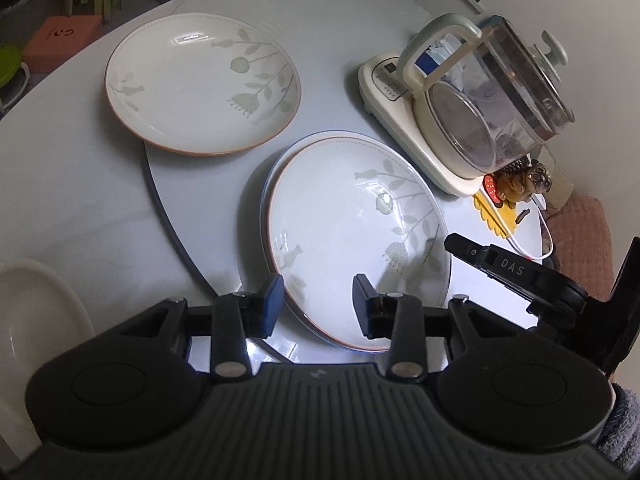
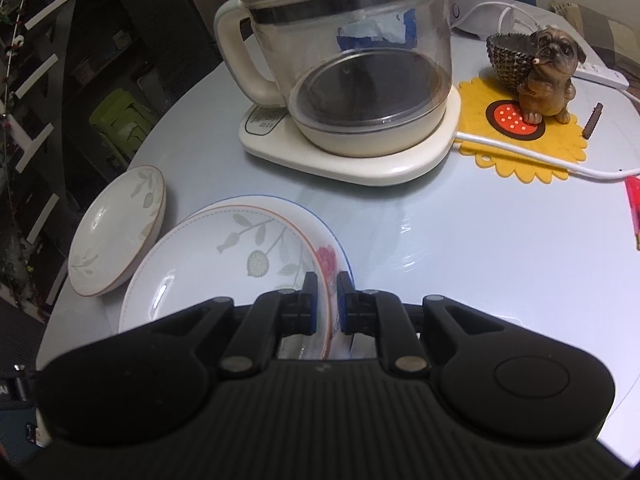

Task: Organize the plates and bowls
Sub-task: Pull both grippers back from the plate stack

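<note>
A leaf-patterned plate point(image 1: 352, 232) lies on top of a blue-rimmed plate with a rose point(image 2: 326, 258) on the round table. My right gripper point(image 2: 327, 300) is shut on the right rim of this leaf plate; in the left wrist view it shows as a black arm point(image 1: 460, 246) at the plate's edge. My left gripper point(image 1: 318, 304) hovers open over the near rim of the stack, its blue pads touching nothing. A second leaf-patterned plate point(image 1: 200, 84) sits alone farther back on the left point(image 2: 116, 232).
A glass kettle point(image 1: 480, 100) on its cream base point(image 2: 348, 160) stands just beyond the stack. A dog figurine point(image 2: 548, 68) on a yellow mat point(image 2: 520, 156) and a white cable point(image 2: 560, 160) lie to the right. A white bowl point(image 1: 36, 312) sits near left.
</note>
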The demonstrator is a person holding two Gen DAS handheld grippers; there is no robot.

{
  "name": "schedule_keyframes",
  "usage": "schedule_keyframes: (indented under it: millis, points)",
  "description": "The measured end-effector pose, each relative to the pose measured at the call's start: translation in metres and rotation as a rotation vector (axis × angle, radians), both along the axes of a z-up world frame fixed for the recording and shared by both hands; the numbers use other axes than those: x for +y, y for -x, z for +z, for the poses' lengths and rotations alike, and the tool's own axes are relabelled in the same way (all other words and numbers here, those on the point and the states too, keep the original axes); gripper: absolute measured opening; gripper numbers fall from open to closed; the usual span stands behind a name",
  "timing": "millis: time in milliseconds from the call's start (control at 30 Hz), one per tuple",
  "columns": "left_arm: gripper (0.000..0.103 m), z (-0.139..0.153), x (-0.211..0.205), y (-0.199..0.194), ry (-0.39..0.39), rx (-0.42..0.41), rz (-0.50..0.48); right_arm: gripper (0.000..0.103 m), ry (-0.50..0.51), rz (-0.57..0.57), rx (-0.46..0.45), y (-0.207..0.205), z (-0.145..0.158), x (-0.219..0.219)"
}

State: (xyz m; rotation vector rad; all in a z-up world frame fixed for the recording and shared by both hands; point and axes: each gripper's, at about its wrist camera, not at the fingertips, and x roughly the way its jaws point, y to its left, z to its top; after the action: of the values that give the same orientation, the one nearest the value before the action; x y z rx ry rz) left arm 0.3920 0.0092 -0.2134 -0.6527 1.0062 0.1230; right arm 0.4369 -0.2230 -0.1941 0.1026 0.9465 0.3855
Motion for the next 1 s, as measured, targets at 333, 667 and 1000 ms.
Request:
schedule_keyframes:
  millis: [333,667,1000]
  points:
    - [0.042,0.059,-0.009,0.041,-0.083,-0.101,-0.104,0.013,-0.029,-0.048,-0.075,0.051,0.062,-0.012]
    - [0.042,0.109,-0.018,0.105,-0.155,-0.189,-0.199,0.013,-0.064,-0.076,-0.167,0.144,0.126,-0.012]
    - [0.042,0.149,-0.015,0.192,-0.2,-0.278,-0.25,0.013,-0.11,-0.097,-0.25,0.249,0.167,-0.005]
